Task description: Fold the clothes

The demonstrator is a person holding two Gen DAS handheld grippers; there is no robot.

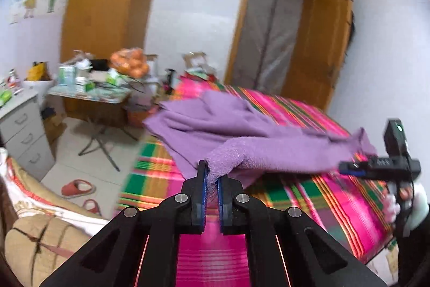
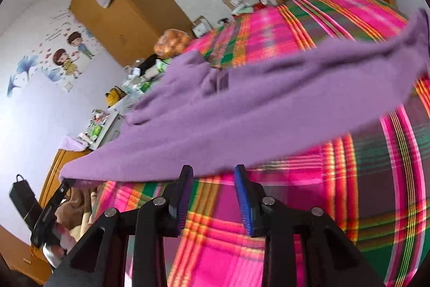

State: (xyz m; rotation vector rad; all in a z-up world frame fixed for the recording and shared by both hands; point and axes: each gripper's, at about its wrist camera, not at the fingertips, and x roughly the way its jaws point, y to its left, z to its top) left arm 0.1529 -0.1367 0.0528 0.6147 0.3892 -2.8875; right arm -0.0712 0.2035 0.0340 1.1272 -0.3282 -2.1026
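A purple fleece garment lies spread and rumpled across the bed. Its near edge is lifted off the sheet. My left gripper is shut on a bunched corner of that edge, which curls up out of the blue pads. In the right wrist view the same left gripper pinches the garment's left tip. My right gripper has its jaws apart, and the lifted hem runs just past its fingertips without being pressed. From the left wrist view the right gripper sits under the garment's right corner, carried by a white-gloved hand.
The bed has a pink, green and orange plaid sheet. Left of it stand a cluttered folding table with a bag of oranges, and grey drawers. Slippers lie on the floor. A tied bedding bundle sits at lower left.
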